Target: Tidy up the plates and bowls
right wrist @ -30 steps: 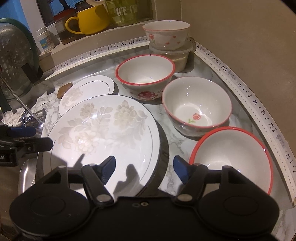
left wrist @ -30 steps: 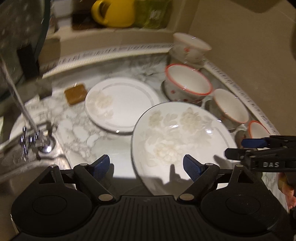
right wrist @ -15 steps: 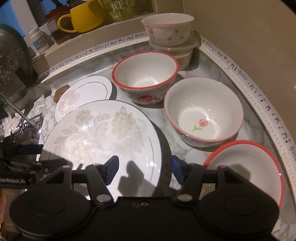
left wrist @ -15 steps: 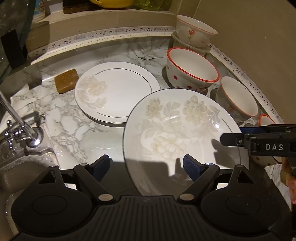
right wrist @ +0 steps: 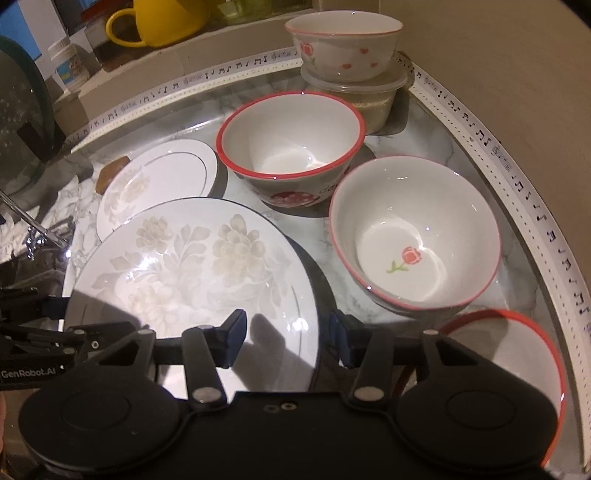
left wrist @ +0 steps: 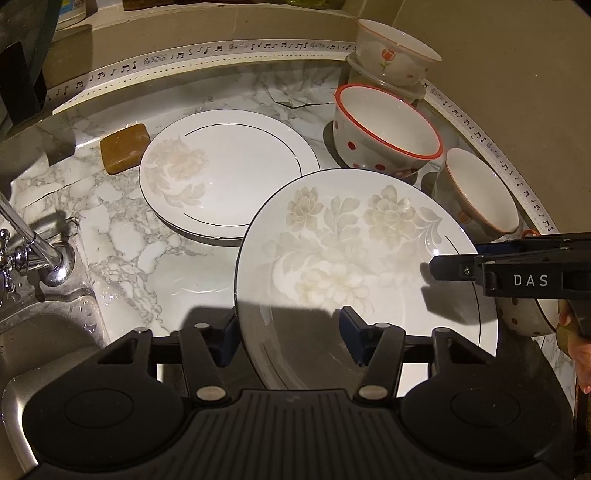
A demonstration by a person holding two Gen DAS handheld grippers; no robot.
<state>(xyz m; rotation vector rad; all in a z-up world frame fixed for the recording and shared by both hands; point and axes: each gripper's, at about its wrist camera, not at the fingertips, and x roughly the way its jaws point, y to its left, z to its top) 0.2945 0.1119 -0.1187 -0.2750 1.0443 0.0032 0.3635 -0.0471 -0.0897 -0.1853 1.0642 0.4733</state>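
Observation:
A large floral plate lies on the marble counter, also in the right wrist view. My left gripper is open with its jaws either side of the plate's near left rim. My right gripper is open astride the plate's right rim; it shows from the side in the left wrist view. A smaller floral plate lies behind. A red-rimmed mushroom bowl, a rose bowl and a red-rimmed bowl stand to the right.
A small heart bowl sits on a lidded plastic tub at the back corner. A brown soap bar lies left of the small plate. A tap and sink are at left. A yellow mug stands on the ledge.
Both grippers have moved forward and inward onto the large plate's rim, and their jaws have narrowed a little. The dishes have not moved.

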